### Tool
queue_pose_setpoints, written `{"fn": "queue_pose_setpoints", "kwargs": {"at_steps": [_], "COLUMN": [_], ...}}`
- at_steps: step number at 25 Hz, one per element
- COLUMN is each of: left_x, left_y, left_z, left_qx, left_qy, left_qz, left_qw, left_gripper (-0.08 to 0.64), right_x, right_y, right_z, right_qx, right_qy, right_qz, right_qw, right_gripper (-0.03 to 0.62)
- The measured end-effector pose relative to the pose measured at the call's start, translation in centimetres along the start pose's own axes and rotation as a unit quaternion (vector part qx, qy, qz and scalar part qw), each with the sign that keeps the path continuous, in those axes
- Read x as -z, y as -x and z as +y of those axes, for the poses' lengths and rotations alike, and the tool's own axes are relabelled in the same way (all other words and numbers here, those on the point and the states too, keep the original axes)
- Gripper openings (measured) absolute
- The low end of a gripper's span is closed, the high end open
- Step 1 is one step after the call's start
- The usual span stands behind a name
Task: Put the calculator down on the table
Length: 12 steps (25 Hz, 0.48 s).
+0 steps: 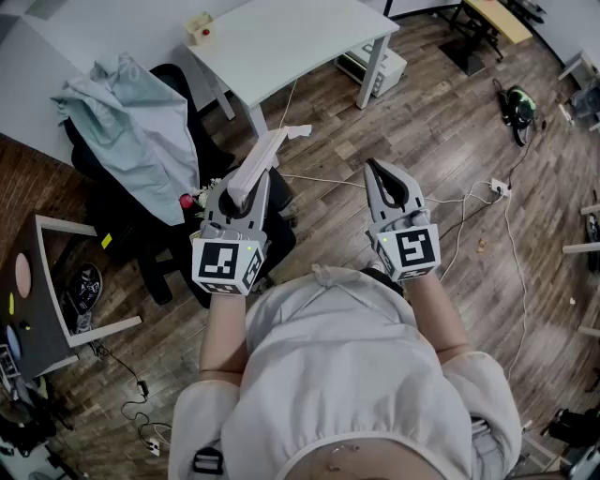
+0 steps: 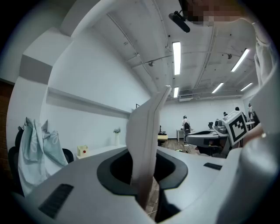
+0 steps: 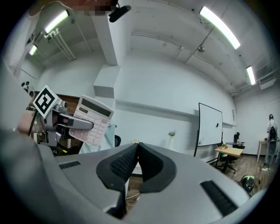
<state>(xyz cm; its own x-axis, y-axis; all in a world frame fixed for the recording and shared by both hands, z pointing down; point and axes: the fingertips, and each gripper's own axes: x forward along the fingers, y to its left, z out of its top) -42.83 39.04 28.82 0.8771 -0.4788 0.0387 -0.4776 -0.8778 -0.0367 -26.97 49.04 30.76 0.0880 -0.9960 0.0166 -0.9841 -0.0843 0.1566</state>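
Observation:
My left gripper point(image 1: 249, 190) is shut on the lower end of a white calculator point(image 1: 266, 153), which sticks out forward and up over the wooden floor. Between the jaws in the left gripper view, the calculator point(image 2: 147, 131) shows edge on. From the right gripper view I see the calculator's point(image 3: 92, 120) keys and display, held up at the left. My right gripper point(image 1: 382, 174) hangs level beside it, shut and holding nothing; its pads point(image 3: 125, 162) meet at the tips. The white table point(image 1: 281, 42) stands ahead of both grippers, across the floor.
A small yellow box point(image 1: 200, 28) sits on the table's left end. A black office chair draped with a pale green cloth point(image 1: 131, 122) stands at the left. A low side table point(image 1: 47, 309) lies further left. Cables and a power strip point(image 1: 497, 187) run across the floor.

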Motion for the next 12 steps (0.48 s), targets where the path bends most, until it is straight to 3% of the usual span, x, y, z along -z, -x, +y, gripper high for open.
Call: {"fn": "queue_pose_setpoints", "kwargs": {"at_steps": [12], "left_x": [0.5], "left_y": [-2.6], "left_z": [0.2], "left_qx": [0.007], "left_qy": [0.007], "left_qz": [0.001], "left_qw": [0.9999], "left_gripper": [0.095], "right_x": [1.1], "right_y": [-1.3], "right_z": [-1.7], "right_qx": [0.006], "right_qy": [0.001], "right_qz": [0.015], "right_qw": [1.0], "right_gripper": [0.003]}}
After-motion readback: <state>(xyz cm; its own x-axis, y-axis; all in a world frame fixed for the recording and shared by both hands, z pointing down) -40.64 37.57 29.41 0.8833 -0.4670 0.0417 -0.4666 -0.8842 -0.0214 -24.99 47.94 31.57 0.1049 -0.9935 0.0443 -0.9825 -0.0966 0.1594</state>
